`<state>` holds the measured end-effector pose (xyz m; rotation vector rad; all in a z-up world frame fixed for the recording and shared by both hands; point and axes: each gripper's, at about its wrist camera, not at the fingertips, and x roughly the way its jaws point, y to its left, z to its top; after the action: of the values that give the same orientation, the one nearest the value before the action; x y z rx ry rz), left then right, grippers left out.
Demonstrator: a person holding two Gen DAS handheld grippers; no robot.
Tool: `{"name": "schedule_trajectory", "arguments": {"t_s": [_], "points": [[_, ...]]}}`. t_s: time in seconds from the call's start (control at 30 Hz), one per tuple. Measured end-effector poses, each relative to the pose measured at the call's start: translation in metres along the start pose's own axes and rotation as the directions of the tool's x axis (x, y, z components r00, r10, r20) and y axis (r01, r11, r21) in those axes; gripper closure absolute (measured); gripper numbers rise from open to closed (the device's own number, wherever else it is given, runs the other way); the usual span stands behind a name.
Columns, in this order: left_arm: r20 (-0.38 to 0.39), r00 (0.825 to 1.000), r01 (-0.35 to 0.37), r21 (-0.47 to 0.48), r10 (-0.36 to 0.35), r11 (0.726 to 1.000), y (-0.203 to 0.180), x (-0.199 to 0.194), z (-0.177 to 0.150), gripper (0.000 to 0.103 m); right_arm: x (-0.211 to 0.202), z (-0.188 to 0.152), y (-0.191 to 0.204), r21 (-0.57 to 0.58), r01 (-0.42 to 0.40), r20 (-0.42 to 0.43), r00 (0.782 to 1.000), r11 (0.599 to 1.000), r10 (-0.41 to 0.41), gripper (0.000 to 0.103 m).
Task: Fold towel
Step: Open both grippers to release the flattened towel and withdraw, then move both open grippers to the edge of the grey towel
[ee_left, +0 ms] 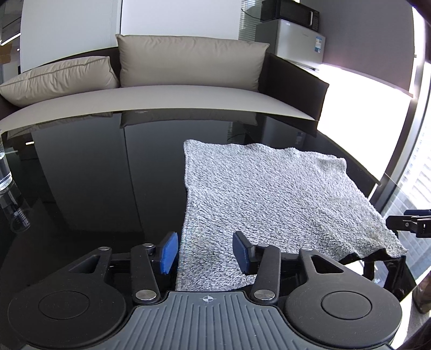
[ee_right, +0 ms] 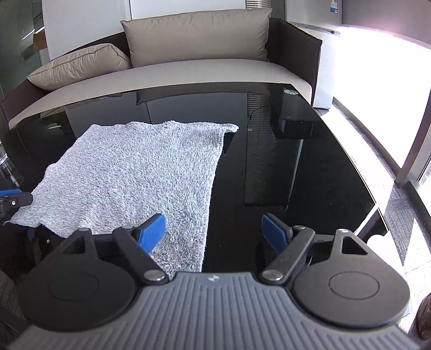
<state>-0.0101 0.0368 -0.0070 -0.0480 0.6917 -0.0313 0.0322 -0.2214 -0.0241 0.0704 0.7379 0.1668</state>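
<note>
we hold both claws spread apart at the near edge of the grey towel (ee_left: 269,193), which lies flat on the black worktop (ee_right: 296,175). left claw (ee_left: 206,254) straddles the towel's near left corner; right claw (ee_right: 212,230) straddles its near right edge.

Honestly nothing legible here. The small fridge (ee_left: 291,40) in the upper right of the left wrist view has a blue-and-white sticker (ee_left: 318,44), but the print is way too small to read. Same sticker (ee_right: 333,6) peeks in at the top edge of the right wrist view, also unreadable.
</note>
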Motion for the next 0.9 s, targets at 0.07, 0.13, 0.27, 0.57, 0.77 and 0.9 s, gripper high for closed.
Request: {"name": "schedule_trajectory", "arguments": {"t_s": [0.07,0.13,0.27,0.57,0.77,0.9], "points": [[-0.007,1.0,0.008,-0.01,-0.008,1.0,-0.001,-0.002,-0.003,0.054,-0.002,-0.006,0.0,0.009,0.0,-0.011,1.0,1.0,0.0,0.022],[-0.01,1.0,0.005,-0.013,-0.005,1.0,-0.001,-0.003,-0.005,0.051,-0.003,-0.012,0.0,0.018,0.008,-0.022,1.0,1.0,-0.007,0.022],[0.0,1.0,-0.006,-0.028,0.006,1.0,-0.001,-0.007,-0.007,0.035,-0.008,-0.017,0.0,0.032,-0.003,-0.018,1.0,0.999,0.004,0.022],[0.025,0.999,-0.041,-0.037,0.042,0.998,-0.003,-0.014,-0.012,0.003,-0.014,-0.021,0.004,0.038,-0.017,-0.013,1.0,0.999,0.018,0.012],[0.02,0.999,-0.035,-0.024,0.035,0.999,-0.006,-0.015,-0.013,0.001,-0.015,-0.023,0.007,0.03,-0.025,-0.015,1.0,0.999,0.025,0.012],[0.016,1.0,-0.026,-0.039,0.026,0.999,-0.004,-0.015,-0.014,0.001,-0.015,-0.024,0.007,0.033,-0.029,-0.023,0.999,0.999,0.03,0.011]]}}
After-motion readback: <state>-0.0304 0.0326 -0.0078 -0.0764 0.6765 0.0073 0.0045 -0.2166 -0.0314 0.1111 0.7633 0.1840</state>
